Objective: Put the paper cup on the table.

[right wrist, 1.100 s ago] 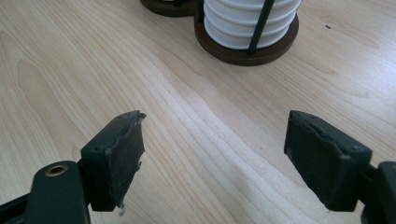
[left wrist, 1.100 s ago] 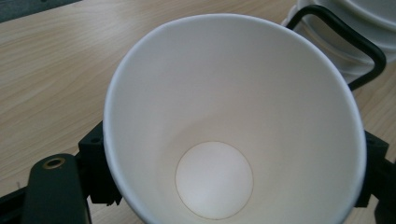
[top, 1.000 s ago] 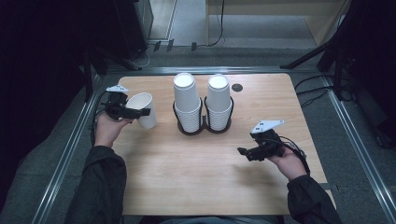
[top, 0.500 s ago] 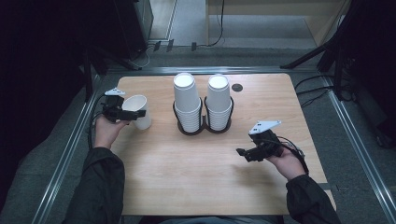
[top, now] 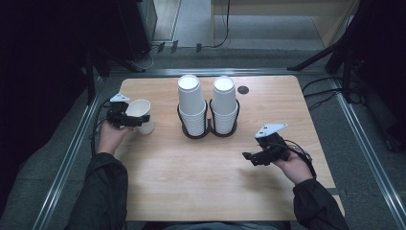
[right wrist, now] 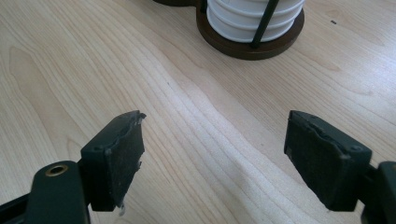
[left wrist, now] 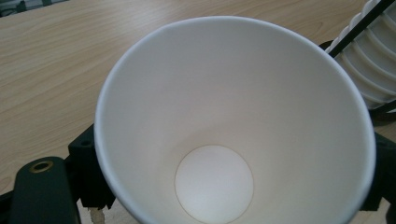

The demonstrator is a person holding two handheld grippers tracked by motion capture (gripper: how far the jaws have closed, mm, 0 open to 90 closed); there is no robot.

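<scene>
The single paper cup (top: 140, 115) stands upright on the wooden table (top: 201, 191) at the left of the high view, well apart from the two stacks of paper cups (top: 207, 106) in their dark twin holder (top: 209, 132) at centre. It is light, thin-walled and easily crushed or tipped, with a smooth waxy skin that could slip, so I judge it wants a gentle squeeze across the wall just below the stiffer rolled rim, never hard enough to oval it. The left gripper (top: 128, 120) lies level at the cup's side, forearm coming up from the lower left; in the left gripper view the cup (left wrist: 236, 121) sits between the jaws, which have just been opening, and whether the pads press on it I cannot tell. The right gripper (top: 253, 156) hovers low at the lower right, pointing toward centre, its jaws spread wide and empty, pads (right wrist: 122, 156) over bare wood.
</scene>
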